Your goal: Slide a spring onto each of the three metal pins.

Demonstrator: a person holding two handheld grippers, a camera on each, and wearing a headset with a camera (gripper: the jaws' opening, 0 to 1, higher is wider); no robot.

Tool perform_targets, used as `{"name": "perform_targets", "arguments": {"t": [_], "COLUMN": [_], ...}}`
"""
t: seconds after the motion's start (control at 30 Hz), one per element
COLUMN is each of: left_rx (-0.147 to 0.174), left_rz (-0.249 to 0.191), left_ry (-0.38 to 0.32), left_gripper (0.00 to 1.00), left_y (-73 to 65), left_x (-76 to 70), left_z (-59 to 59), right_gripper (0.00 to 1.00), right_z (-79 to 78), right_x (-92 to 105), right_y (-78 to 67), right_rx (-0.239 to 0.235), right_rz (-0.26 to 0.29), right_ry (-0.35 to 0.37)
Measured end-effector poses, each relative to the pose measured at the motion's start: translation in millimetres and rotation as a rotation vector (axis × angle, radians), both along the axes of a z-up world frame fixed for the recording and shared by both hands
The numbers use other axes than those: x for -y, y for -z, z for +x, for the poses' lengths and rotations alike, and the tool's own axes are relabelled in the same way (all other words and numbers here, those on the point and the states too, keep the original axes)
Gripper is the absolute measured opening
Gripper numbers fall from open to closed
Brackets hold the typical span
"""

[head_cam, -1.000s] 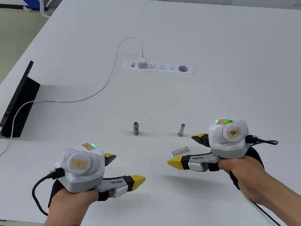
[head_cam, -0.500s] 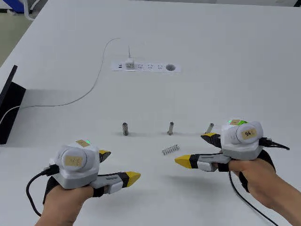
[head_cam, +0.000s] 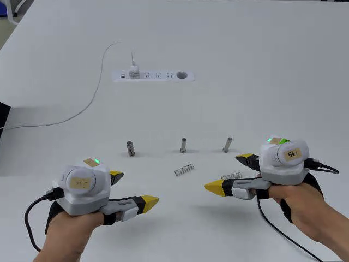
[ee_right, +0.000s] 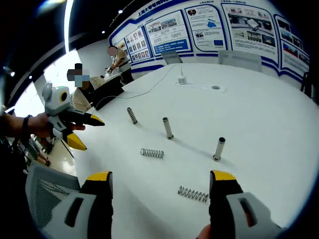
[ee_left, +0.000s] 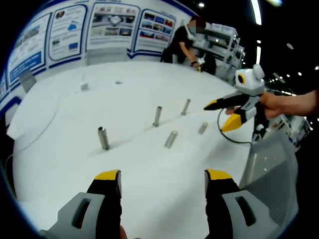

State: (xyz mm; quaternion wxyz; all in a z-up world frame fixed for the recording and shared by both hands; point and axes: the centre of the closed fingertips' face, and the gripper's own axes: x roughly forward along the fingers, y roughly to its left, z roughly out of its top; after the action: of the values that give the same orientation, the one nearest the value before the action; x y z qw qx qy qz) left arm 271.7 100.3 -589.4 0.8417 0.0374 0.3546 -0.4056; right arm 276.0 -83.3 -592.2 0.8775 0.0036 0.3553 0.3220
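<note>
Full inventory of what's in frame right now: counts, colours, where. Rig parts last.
table: 1, white, under everything
pins: 3, grey metal, upright in a row mid-table; left pin carries a spring, middle pin and right pin bare
loose springs: 2, silver, lying before the pins; middle spring, right spring
power strip: 1, white, far side
cable: 1, white, from strip to left edge
posters: several, blue-white, back wall
grippers: 2, white, yellow-tipped black fingers, both open; left gripper, right gripper
hands: 2; left hand, right hand
</note>
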Motion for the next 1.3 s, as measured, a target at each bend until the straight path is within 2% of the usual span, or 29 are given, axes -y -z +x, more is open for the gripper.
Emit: {"name": "perform_targets", "arguments": {"t": [0.53, 0.97, 1.3], "left_rx": [-0.004, -0.001, -0.005], "left_rz": [0.027, 0.044, 0.055], "left_ry": [0.075, 0.134, 0.166], "left_gripper": [0.7, 0.69, 0.7], "left_y": [5.1, 9.5, 14.9], "left_x": [33.9, 59.5, 73.4], "left_z": [-1.1, 6.3, 11.8], "right_gripper": [0.83, 0.83, 0.84], "right_z": [-20.1, -28.1, -33.5], "right_x": [17.9, 14.4, 11.4], "right_y": [2.8, -0.2, 0.1], "right_rx": [-0.014, -0.012, -0.015], "right_rz": [-0.013, -0.002, -0.001], "right_ry": [-0.021, -0.04, -0.057]}}
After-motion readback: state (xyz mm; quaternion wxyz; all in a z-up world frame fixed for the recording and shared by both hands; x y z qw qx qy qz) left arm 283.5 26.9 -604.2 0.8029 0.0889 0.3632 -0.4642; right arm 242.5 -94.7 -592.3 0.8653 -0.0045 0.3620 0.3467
